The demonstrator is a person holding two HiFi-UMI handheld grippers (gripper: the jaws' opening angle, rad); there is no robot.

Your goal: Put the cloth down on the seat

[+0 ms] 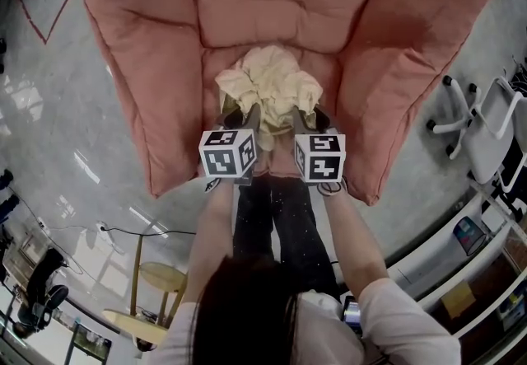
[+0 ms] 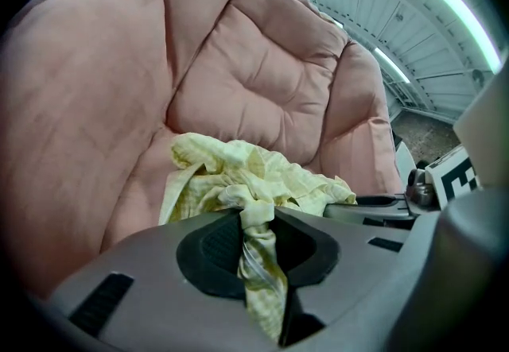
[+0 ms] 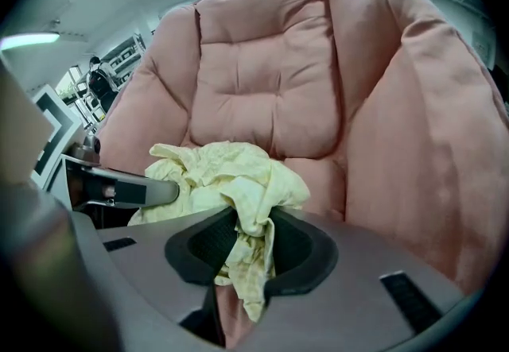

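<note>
Left claw (image 2: 256, 251) clamped on a twisted fold of the pale yellow cloth (image 1: 268, 85); a tail of fabric hangs down between its jaws. Right claw (image 3: 248, 251) pinches another fold the same way, tail hanging. Both claws sit side by side at the front edge of the pink armchair (image 1: 148, 67). The crumpled bulk of the cloth is heaped just ahead of them on the seat (image 3: 322, 176), centred between the padded arms.

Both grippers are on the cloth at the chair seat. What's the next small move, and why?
Probably open both sets of jaws and let go. The left gripper and right gripper each pinch a twisted tail of the yellow cloth. Its bulk looks bunched on the pink seat, just ahead of the jaws, so little lowering seems needed. Contact underneath cannot be confirmed.
</note>
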